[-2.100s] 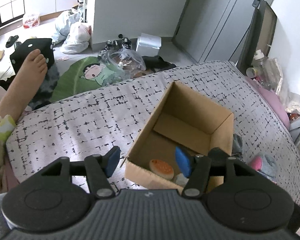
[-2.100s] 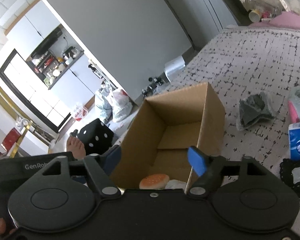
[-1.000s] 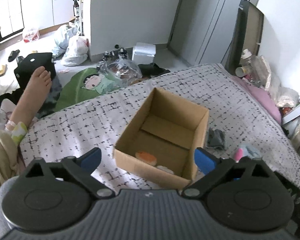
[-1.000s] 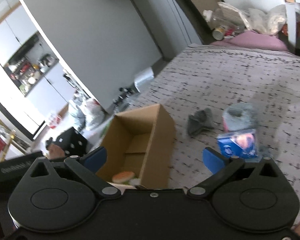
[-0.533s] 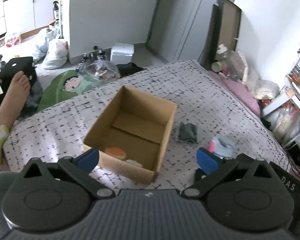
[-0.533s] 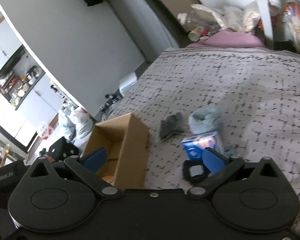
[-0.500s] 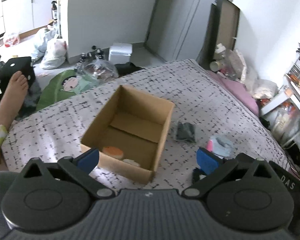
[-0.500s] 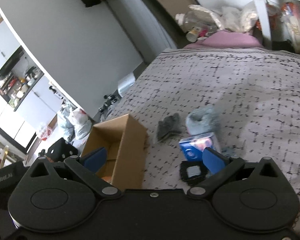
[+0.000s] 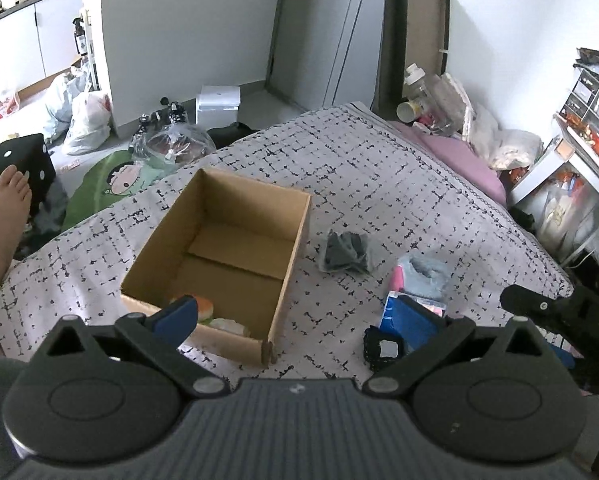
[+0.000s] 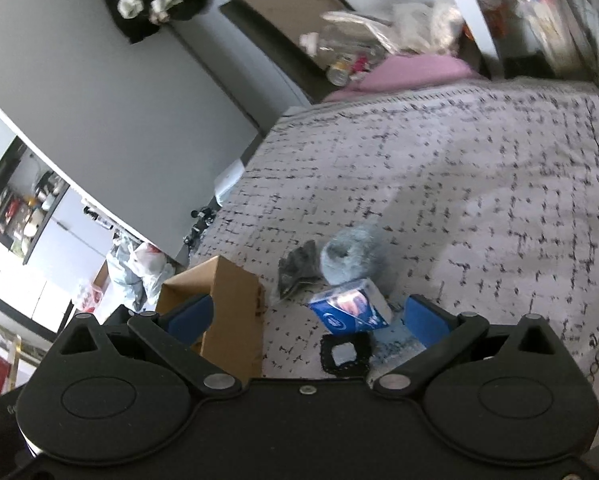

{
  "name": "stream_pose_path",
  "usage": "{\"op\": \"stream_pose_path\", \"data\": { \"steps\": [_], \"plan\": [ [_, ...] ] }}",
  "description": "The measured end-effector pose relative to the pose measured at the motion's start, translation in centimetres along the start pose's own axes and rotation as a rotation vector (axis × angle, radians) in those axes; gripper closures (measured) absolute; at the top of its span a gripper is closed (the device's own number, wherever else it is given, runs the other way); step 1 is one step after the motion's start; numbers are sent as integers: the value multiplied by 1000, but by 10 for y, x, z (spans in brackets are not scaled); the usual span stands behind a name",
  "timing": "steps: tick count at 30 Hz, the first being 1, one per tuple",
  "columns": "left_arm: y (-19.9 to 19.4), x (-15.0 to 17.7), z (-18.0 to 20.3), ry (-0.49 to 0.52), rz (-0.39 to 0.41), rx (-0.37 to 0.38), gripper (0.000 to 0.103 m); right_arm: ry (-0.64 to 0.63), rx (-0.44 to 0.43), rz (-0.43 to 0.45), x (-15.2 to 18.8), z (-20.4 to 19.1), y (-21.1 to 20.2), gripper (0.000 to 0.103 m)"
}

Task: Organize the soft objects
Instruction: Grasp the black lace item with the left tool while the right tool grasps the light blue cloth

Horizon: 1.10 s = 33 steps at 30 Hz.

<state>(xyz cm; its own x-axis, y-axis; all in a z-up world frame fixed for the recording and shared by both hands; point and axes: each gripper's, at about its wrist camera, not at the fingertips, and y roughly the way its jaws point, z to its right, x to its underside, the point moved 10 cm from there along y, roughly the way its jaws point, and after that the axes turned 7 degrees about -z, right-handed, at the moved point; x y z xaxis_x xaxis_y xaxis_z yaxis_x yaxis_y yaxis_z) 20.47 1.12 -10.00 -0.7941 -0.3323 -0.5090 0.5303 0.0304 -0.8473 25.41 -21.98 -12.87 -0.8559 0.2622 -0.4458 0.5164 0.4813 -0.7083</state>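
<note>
An open cardboard box point(image 9: 287, 256) stands on the patterned bedspread; it also shows in the right wrist view point(image 10: 235, 312). Inside lie an orange burger-like soft toy point(image 9: 204, 309) and a pale soft item point(image 9: 229, 326). To the box's right lie a dark grey cloth point(image 9: 345, 252), a blue-grey fuzzy roll point(image 10: 345, 260), a blue tissue pack point(image 10: 351, 312) and a black lace-edged pad point(image 10: 345, 354). My left gripper point(image 9: 297, 316) is open and empty above the box's near corner. My right gripper point(image 10: 305, 316) is open and empty above the tissue pack and pad.
The bedspread point(image 9: 399, 184) has a pink pillow point(image 9: 463, 164) and clutter at its far right corner. Shelves with boxes point(image 9: 579, 120) stand on the right. A person's bare foot point(image 9: 7, 200), bags and a green cushion point(image 9: 111, 180) are beyond the bed's left edge.
Both grippers have pulled back from the box, opened wide and swung right. The cloth, fuzzy roll, tissue pack and pad have come into view.
</note>
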Motion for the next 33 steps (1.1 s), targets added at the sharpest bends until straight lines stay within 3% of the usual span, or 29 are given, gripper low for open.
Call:
{"op": "stream_pose_path", "data": {
  "steps": [11, 16, 20, 23, 27, 33],
  "plan": [
    [30, 11, 33, 48, -48, 42, 1, 180, -27, -48, 2, 35, 15, 1],
    [48, 19, 46, 58, -65, 73, 1, 257, 4, -74, 7, 52, 27, 2],
    [64, 25, 54, 55, -92, 94, 2, 344, 22, -103, 15, 67, 39, 7],
    [77, 28, 58, 37, -113, 115, 4, 403, 35, -109, 19, 79, 45, 20],
    [94, 32, 61, 9, -147, 144, 10, 454, 71, -106, 21, 94, 51, 30],
    [125, 43, 66, 20, -191, 132, 15, 493, 94, -117, 24, 105, 62, 37]
  ]
}}
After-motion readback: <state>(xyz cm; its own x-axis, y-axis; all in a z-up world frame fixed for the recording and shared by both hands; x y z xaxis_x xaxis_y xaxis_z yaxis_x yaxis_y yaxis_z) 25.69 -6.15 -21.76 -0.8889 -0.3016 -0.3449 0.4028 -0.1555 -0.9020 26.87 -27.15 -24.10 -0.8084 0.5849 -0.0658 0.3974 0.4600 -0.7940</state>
